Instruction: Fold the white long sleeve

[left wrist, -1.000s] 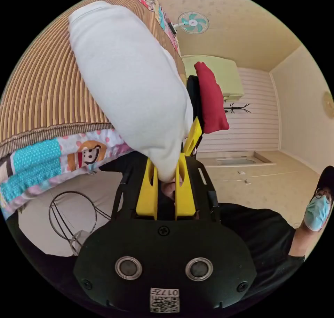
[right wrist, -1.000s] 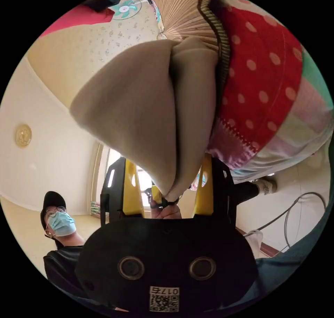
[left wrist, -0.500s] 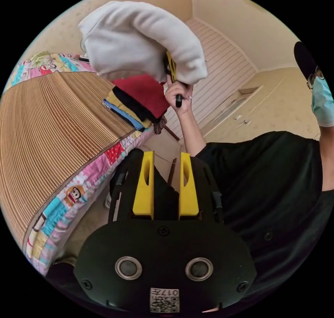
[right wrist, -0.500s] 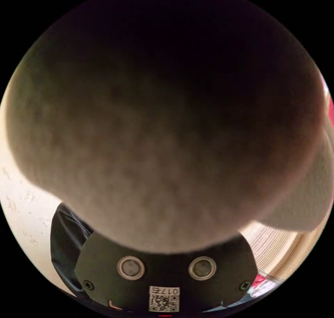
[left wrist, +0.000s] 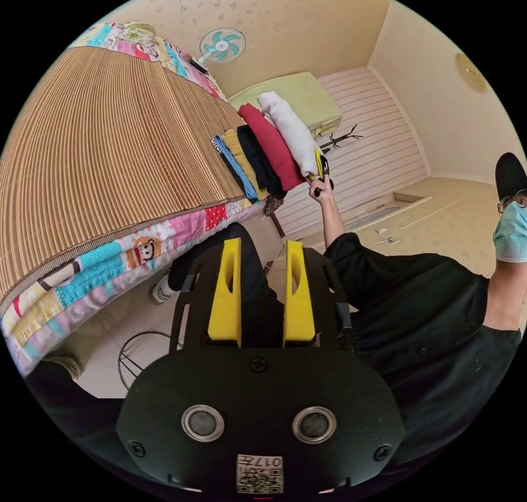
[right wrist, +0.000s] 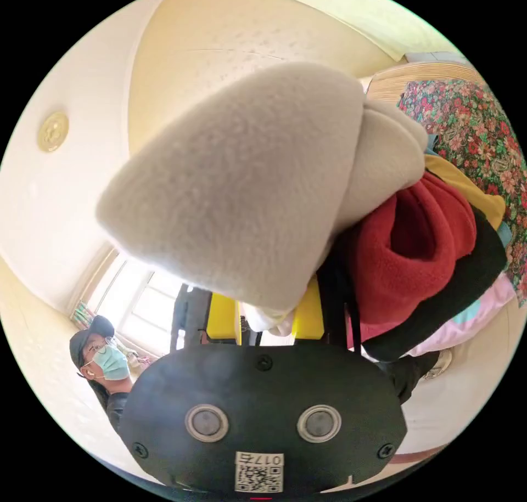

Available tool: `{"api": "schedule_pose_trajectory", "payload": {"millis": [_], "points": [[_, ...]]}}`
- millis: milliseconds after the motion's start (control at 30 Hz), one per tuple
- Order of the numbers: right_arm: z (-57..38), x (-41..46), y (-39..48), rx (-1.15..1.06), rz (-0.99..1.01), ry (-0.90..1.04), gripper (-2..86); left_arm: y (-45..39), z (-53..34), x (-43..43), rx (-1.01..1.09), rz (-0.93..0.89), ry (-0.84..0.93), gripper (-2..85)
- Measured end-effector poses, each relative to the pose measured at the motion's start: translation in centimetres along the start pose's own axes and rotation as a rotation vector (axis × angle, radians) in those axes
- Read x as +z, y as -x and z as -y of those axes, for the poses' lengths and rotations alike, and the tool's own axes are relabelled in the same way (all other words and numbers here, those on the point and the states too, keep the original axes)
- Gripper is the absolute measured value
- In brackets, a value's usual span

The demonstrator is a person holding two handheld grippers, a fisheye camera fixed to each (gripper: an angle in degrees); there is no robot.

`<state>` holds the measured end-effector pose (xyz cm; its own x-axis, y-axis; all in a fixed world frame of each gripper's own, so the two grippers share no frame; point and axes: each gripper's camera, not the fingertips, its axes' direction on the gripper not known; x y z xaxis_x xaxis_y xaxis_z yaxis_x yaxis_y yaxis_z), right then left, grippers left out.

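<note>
Holding white long sleeve (right wrist: 241,189) against folded stack (right wrist: 417,255): right gripper (right wrist: 263,321).

The white long sleeve (right wrist: 241,178) is matt, fuzzy fleece cloth, the mat (left wrist: 104,140) ribbed woven reed, the left gripper (left wrist: 262,299) smooth yellow plastic.

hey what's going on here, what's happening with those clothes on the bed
A person is putting away laundry with a handheld gripper in each hand. The right gripper grips the folded white long sleeve against a stack of folded clothes at the edge of the bed, next to the red one. The left gripper holds nothing, its jaws parted, back from the stack.
</note>
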<state>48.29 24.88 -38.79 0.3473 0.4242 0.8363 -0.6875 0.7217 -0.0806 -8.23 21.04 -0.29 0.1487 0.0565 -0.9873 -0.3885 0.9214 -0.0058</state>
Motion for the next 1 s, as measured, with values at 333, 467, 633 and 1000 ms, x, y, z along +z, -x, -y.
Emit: {"api": "schedule_pose_trajectory", "payload": {"millis": [333, 467, 633, 1000], "points": [[-6.1, 3.2, 2.4, -0.074, 0.064, -0.064, 10.7, 3.0, 0.4, -1.1, -0.07, -0.035, -0.025, 12.3], [-5.5, 7.6, 7.2, -0.24, 0.171, -0.115, 8.8, 3.5, 0.7, -1.3, -0.075, -0.048, -0.002, 11.9], [-3.4, 15.5, 15.1, -0.415, 0.261, -0.068, 8.4, 3.8, 0.7, -2.7, -0.079, -0.023, -0.039, 11.4], [-17.2, 39.7, 4.9, -0.059, -0.038, -0.021, 6.3, 5.8, 0.2, -3.2, -0.144, -0.017, -0.067, 12.0]]}}
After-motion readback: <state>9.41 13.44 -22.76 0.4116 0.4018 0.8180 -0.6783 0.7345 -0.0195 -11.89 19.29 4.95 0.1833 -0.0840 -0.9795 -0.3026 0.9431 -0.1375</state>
